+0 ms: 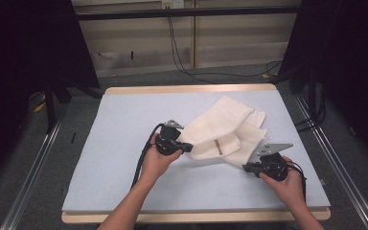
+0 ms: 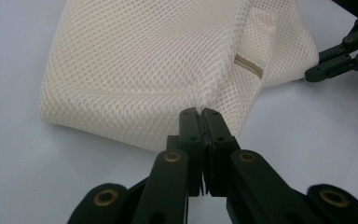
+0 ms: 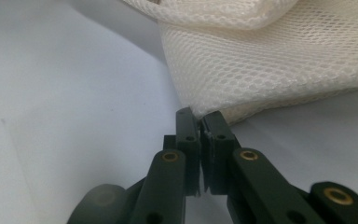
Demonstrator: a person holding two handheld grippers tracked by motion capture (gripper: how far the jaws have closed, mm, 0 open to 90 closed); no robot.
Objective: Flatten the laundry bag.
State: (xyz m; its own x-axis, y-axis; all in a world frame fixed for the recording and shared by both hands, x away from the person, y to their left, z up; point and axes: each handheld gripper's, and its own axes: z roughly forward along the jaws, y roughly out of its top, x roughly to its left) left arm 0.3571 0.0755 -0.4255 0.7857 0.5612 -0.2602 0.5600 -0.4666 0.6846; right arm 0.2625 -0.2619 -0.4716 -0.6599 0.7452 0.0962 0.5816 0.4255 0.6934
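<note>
The table takes up the middle of the high view, its top covered in a pale blue-grey sheet, with dark curtains in the upper corners and cables on the floor beyond.

A cream mesh bag lies rumpled a little right of centre in that view, folded over on itself in several layers. In the left gripper view it spreads across the upper half of the frame, and a short length of zip peeks out of a fold at the upper right.

I'd judge the bag very light, soft and floppy. It will sag and drag rather than keep its shape, and the open weave could snag on a jaw edge. It doesn't look fragile. A hem, a corner or the zip seam looks the surest hold, because a pinch in the middle may catch one layer alone.

The left gripper, at centre in the high view, has its jaws pressed together on the bag's near edge, mesh puckering at the tips. The right gripper, at lower right in the high view, has its jaws closed on the opposite corner, a sliver of mesh caught between the tips.

A hand grips each tool from the bottom edge.
</note>
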